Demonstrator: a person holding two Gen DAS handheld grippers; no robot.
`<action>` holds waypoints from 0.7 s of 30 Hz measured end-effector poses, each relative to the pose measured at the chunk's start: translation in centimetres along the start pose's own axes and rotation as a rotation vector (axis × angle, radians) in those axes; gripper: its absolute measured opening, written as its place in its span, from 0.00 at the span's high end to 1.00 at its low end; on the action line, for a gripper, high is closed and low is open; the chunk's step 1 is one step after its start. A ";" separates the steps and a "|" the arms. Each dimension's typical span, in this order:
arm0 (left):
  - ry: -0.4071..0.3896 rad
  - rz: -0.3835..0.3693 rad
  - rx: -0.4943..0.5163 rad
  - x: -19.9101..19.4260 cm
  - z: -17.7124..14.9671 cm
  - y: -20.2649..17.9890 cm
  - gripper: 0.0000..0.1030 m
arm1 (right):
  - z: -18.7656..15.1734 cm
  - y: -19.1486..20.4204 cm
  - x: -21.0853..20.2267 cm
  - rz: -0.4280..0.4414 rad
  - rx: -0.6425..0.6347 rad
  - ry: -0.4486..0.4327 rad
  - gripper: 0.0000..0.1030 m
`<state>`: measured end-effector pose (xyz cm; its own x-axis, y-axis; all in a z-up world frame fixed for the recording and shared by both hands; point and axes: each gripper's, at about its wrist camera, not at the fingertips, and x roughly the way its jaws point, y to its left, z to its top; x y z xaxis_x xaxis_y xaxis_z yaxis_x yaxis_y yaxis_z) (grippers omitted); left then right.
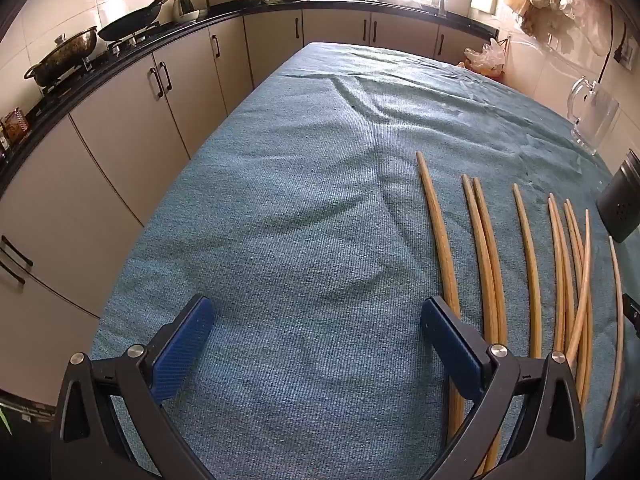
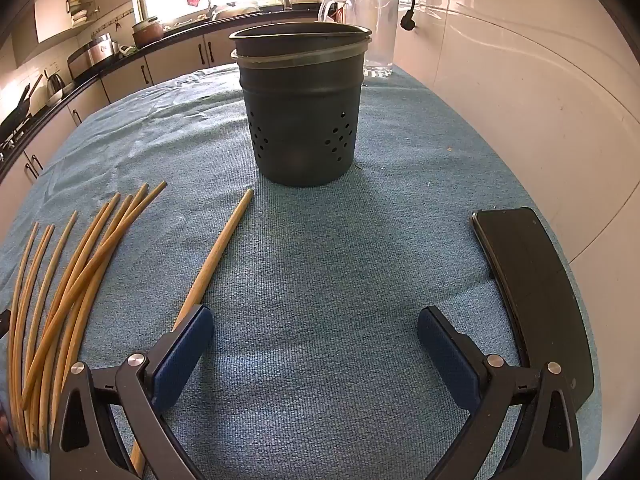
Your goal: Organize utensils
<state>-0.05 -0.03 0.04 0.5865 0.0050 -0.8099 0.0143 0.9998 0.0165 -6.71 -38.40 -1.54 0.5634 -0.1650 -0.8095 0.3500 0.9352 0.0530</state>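
Note:
Several wooden chopsticks (image 1: 532,264) lie side by side on the blue cloth, right of my left gripper (image 1: 316,320), which is open and empty above the cloth. In the right wrist view the same chopsticks (image 2: 72,280) lie at the left, and one single chopstick (image 2: 216,256) runs under the left finger. My right gripper (image 2: 314,328) is open and empty. A dark perforated utensil holder (image 2: 302,112) stands upright straight ahead of it; its edge shows in the left wrist view (image 1: 620,204).
A black phone (image 2: 528,288) lies on the blue cloth (image 2: 320,240) at the right, near the tiled wall. A clear glass jug (image 2: 376,28) stands behind the holder and shows in the left view (image 1: 592,116). Kitchen cabinets and a counter with pans (image 1: 132,24) run along the left.

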 end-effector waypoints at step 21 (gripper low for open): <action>-0.229 0.004 0.009 -7.4 -2.5 -0.9 0.00 | -0.1 -0.3 -0.9 0.062 -0.034 0.025 0.01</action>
<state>-6.48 -0.88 4.58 0.7553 0.0027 -0.6554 0.0184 0.9995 0.0252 -7.43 -38.52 -0.89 0.5644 -0.0994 -0.8195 0.2895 0.9535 0.0837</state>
